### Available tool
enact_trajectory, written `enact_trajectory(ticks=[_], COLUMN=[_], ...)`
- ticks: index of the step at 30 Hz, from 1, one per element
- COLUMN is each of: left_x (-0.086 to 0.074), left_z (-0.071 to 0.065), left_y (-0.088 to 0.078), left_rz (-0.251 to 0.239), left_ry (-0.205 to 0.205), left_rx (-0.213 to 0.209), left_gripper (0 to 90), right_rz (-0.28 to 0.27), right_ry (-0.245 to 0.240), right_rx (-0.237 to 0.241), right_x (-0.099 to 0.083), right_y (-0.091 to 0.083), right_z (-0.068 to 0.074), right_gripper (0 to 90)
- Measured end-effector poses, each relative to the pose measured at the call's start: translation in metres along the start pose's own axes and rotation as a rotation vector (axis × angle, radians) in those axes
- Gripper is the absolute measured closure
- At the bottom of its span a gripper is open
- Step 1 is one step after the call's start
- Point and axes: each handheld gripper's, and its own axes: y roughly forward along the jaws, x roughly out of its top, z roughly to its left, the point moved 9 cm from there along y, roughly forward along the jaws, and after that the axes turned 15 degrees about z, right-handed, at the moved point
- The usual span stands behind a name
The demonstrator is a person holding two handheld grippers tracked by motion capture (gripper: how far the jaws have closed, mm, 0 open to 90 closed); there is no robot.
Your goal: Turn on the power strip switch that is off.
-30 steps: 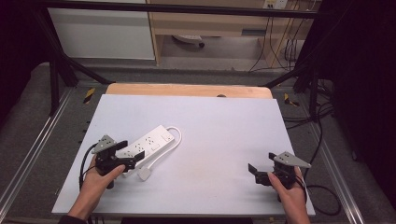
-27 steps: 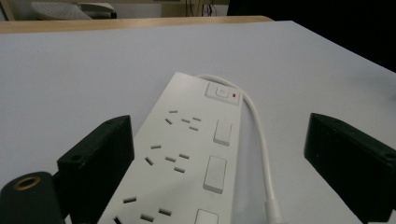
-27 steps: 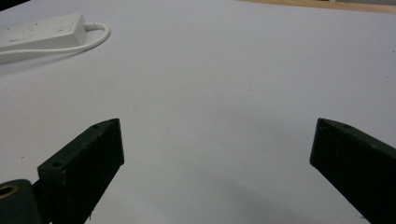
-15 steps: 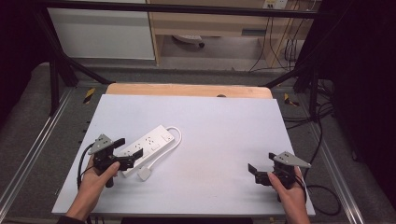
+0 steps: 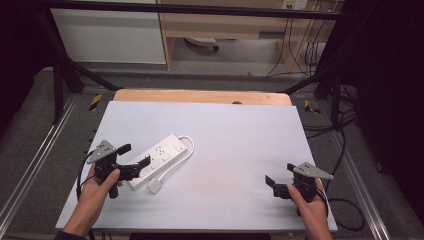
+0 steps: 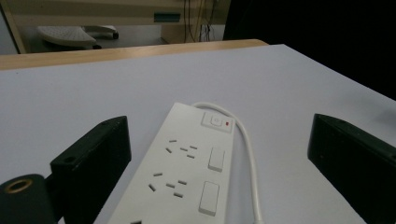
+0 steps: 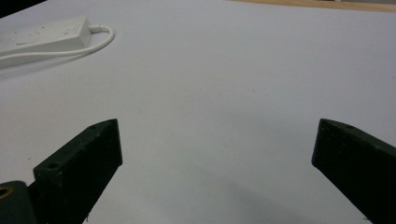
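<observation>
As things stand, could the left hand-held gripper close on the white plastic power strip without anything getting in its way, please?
Probably yes. The left hand-held gripper is open at the near end of the white plastic power strip, one jaw on each side, and nothing lies between them; its white cable runs alongside.

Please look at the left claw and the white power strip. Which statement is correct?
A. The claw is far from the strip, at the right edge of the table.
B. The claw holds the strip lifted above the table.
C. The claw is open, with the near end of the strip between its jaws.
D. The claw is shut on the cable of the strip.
C: in the left gripper view the left claw stands wide open, and the power strip lies flat on the table between the two jaws.
</observation>
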Motion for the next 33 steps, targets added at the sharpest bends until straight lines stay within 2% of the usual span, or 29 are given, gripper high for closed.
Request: enact_trajectory(ticks=[5, 13, 25, 28, 33], left_x=[0.005, 0.001, -0.026, -0.032, -0.050], left_z=[0.004, 0.014, 0.033, 0.038, 0.046], left_y=[-0.019, -0.047, -0.069, -0.072, -0.071], left_rz=[-0.031, -0.058, -0.059, -0.059, -0.032], left_ry=[-0.004, -0.005, -0.039, -0.051, -0.065], left_rx=[0.008, 0.036, 0.066, 0.075, 0.095], left_gripper=[6.1, 6.1, 6.3, 6.3, 6.5], right_rz=[0.003, 0.003, 0.008, 0.009, 0.013], right_ry=[0.003, -0.002, 0.001, 0.001, -0.002], right_rx=[0.002, 0.001, 0.002, 0.002, -0.003], right_x=[0.000, 0.000, -0.001, -0.001, -0.001], right_y=[0.000, 0.001, 0.001, 0.002, 0.002], right_z=[0.000, 0.000, 0.001, 0.001, 0.000], right_gripper=[2.1, 2.1, 2.1, 2.1, 2.1])
